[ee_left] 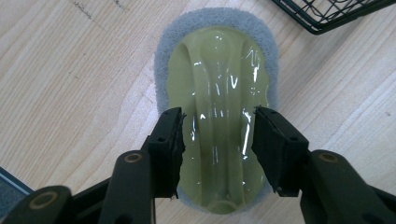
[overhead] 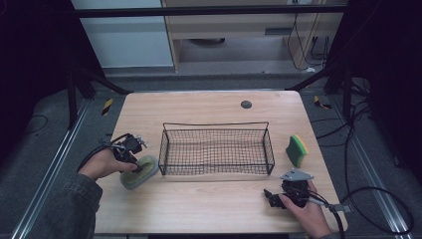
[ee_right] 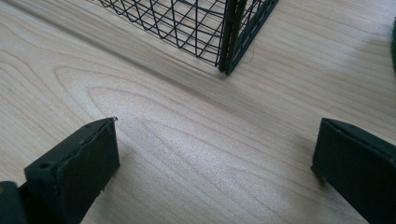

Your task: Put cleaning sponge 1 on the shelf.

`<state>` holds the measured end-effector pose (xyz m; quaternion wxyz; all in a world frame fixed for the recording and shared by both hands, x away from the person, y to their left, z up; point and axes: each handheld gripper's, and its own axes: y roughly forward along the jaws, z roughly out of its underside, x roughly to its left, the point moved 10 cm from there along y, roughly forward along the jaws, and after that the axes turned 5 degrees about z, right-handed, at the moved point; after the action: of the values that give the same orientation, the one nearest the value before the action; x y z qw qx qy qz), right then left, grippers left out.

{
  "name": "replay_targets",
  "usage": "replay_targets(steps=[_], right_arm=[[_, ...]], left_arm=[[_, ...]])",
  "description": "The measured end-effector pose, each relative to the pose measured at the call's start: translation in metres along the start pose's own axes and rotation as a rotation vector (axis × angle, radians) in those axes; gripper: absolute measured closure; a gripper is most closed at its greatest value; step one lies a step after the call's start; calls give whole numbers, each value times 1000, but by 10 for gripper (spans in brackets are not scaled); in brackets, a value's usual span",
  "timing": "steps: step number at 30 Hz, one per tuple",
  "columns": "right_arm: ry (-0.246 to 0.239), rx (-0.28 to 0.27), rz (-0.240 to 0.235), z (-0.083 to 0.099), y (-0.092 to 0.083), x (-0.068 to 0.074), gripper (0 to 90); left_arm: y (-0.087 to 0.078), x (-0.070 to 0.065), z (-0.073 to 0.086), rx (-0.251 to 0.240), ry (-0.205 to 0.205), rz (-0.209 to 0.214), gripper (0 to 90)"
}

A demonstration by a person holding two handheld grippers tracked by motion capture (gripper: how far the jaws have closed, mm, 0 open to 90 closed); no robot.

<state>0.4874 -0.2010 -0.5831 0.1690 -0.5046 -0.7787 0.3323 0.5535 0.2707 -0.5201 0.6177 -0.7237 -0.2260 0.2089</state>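
High view: one black wire mesh basket (overhead: 216,148) stands mid-table; one oval grey-edged scrubber with an olive plastic grip (overhead: 140,171) lies near the left edge under the left gripper (overhead: 130,155); one yellow-green sponge (overhead: 296,150) stands near the right edge.

Left gripper view: jaws pinch the scrubber's ridge.

Right gripper view: the right gripper (ee_right: 215,154) gapes wide over bare wood.

Left hand-held gripper (overhead: 133,160) on scrub pad (overhead: 140,172) beside wire basket (overhead: 217,149).
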Motion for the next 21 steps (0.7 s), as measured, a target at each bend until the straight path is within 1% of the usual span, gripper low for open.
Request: replay_targets(steps=[5, 8, 14, 18, 21], right_arm=[[3, 1, 0, 0, 0, 0, 7], [2, 1, -1, 0, 0, 0, 7], [1, 0, -2, 0, 0, 0, 7], [2, 1, -2, 0, 0, 0, 7], [0, 0, -2, 0, 0, 0, 7]], left_arm=[[4, 2, 0, 15, 2, 10, 547], [5, 1, 0, 16, 9, 20, 555], [7, 0, -2, 26, 18, 21, 590], [9, 0, -1, 23, 14, 36, 615], [9, 1, 0, 28, 9, 37, 652]])
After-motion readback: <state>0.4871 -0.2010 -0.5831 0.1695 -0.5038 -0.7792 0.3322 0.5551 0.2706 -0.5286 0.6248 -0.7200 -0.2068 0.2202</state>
